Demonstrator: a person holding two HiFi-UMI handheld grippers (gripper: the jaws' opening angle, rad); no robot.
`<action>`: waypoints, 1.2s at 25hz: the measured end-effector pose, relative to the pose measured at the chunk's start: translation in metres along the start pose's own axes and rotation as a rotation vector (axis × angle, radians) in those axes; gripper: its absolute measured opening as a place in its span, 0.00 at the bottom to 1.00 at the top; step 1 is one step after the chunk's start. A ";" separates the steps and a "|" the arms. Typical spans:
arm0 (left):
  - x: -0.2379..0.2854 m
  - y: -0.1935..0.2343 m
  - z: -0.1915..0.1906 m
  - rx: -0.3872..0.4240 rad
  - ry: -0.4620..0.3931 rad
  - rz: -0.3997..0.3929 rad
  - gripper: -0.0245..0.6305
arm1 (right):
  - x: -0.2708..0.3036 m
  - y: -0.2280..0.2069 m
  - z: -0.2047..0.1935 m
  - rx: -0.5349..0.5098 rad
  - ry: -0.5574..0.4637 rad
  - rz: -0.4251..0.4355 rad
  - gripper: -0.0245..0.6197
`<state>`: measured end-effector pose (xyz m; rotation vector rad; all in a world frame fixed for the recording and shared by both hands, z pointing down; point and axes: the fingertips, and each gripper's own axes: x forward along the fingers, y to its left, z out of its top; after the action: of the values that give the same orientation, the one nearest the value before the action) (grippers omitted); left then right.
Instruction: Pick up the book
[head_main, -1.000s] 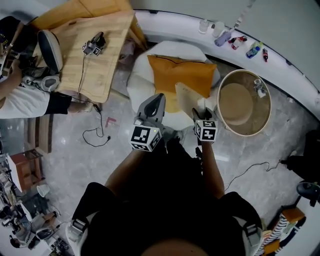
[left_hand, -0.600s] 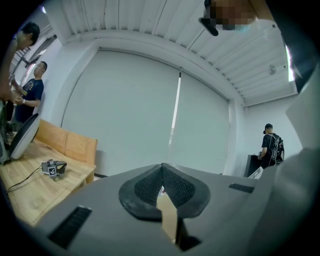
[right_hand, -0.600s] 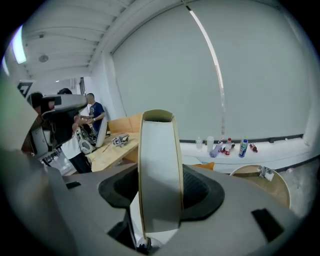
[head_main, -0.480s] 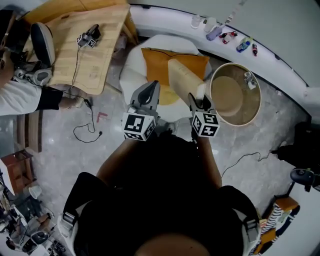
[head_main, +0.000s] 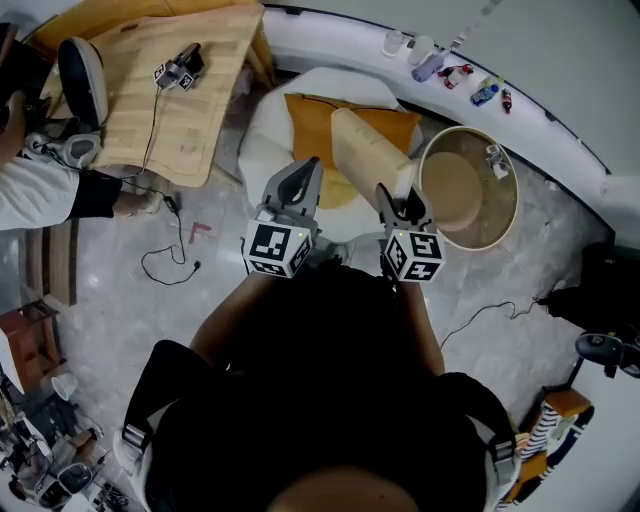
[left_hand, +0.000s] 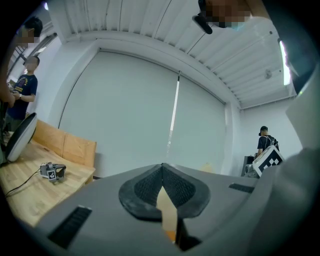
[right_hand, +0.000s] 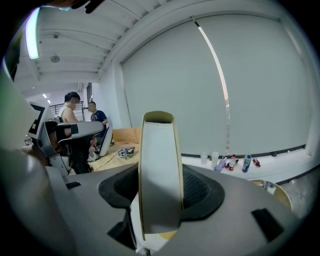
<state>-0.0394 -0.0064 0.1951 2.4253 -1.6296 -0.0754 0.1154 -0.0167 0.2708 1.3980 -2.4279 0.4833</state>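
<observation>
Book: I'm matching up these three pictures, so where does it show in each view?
Head view: book slants up from the right gripper, over the orange cushion.
Right gripper view: book at centre, clamped between the jaws, page edge toward camera.
Left gripper view: not identifiable; only a pale sliver below the shut jaws.
Shared landmark: wooden table, upper left in head view, left in both gripper views.

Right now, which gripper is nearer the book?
Right. The right gripper is clamped on the book at its near end; the left gripper is shut and empty, apart from it on its left.
</observation>
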 end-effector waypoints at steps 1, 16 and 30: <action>0.000 0.001 0.001 0.001 -0.002 -0.001 0.05 | 0.001 0.002 0.002 -0.001 -0.005 0.001 0.41; -0.001 0.011 0.005 -0.001 -0.016 -0.019 0.05 | 0.007 0.012 0.010 -0.026 -0.031 0.002 0.40; -0.010 0.019 0.002 -0.002 -0.010 -0.016 0.05 | 0.008 0.022 0.011 -0.034 -0.037 0.013 0.40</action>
<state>-0.0606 -0.0045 0.1958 2.4404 -1.6139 -0.0925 0.0916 -0.0176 0.2615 1.3903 -2.4639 0.4206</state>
